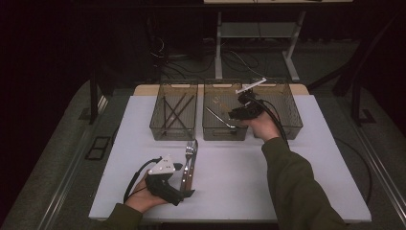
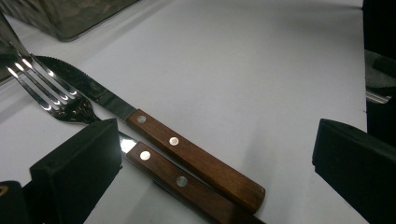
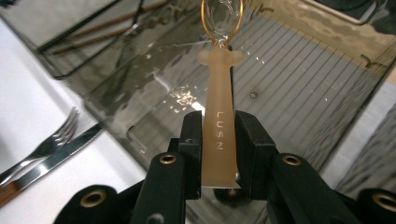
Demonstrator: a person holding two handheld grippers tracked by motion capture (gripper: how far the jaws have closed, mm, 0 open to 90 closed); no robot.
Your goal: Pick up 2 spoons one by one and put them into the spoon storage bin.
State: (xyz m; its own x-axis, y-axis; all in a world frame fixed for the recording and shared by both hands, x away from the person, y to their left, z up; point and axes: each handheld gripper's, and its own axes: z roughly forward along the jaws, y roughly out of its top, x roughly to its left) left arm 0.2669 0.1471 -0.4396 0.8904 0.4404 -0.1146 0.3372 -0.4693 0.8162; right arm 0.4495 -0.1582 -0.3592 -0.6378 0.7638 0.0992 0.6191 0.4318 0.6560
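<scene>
A fork [image 1: 189, 152] and a knife [image 1: 191, 167] with wooden handles lie side by side on the white table, near its front. My left gripper [image 1: 184, 192] rests just behind their handles. In the left gripper view it stands open [image 2: 215, 172], its jaws to either side of the knife handle [image 2: 196, 161] and the fork handle [image 2: 177, 179]. My right gripper [image 1: 235, 114] hangs over the middle bin [image 1: 225, 133]. It is shut [image 3: 218, 154] on the beige handle of a spoon [image 3: 218, 112], whose clear, gold-rimmed bowl points away over the bin.
Three clear bins stand in a row at the back of the table. The left bin [image 1: 173, 129] holds dark chopsticks. A metal utensil [image 1: 218, 117] lies in the middle one. The right bin [image 1: 292, 122] is partly hidden by my right hand. A white tabletop [image 1: 239, 177] stretches between the arms.
</scene>
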